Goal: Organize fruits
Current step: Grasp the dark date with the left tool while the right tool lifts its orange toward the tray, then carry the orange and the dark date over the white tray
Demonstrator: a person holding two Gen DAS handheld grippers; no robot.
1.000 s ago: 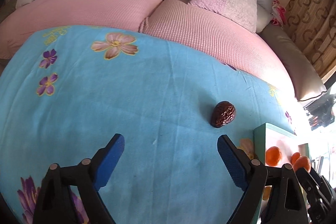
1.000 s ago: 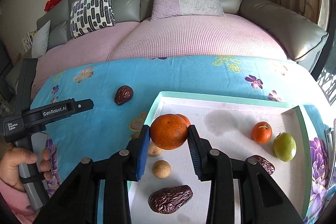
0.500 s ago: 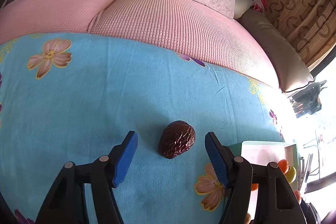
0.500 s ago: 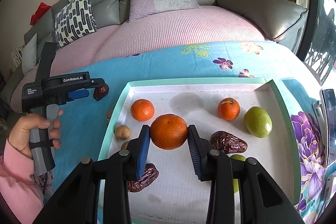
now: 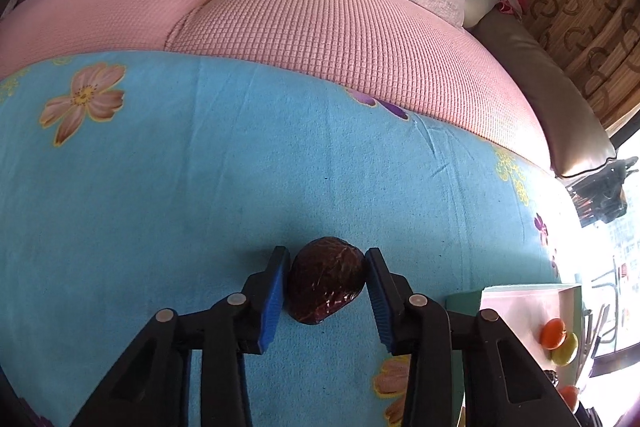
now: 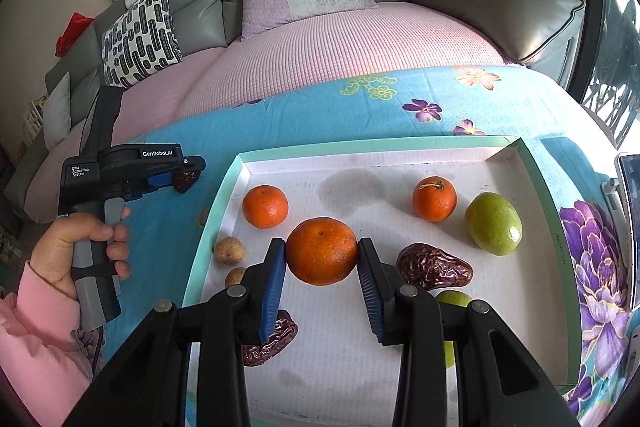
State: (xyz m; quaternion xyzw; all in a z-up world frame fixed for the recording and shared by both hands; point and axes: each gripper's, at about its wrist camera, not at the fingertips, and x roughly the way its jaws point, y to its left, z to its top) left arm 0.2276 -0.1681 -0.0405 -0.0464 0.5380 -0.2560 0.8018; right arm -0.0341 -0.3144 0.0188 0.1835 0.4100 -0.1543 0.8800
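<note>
A dark brown wrinkled date [image 5: 326,279] lies on the blue flowered cloth [image 5: 200,187], and my left gripper [image 5: 326,269] is shut on it, both blue pads touching its sides. In the right wrist view the same left gripper [image 6: 188,179] is seen left of the tray, held by a hand. My right gripper [image 6: 322,259] is shut on a large orange [image 6: 322,251] over the middle of the white tray [image 6: 360,147]. The tray holds two smaller oranges [image 6: 265,207] [image 6: 434,199], a green fruit [image 6: 494,229], two dates [image 6: 434,267] [image 6: 272,339] and two small brown fruits [image 6: 229,250].
The tray's corner [image 5: 520,291] sits right of the left gripper. A phone [image 6: 628,227] lies at the table's right edge. A sofa with a pink cover [image 6: 340,39] and cushions runs behind the table. A hand in a pink sleeve [image 6: 80,247] is at the left.
My left gripper moved forward over the date and shut on it. My right gripper carried the large orange from the tray's left rim to over its middle.
</note>
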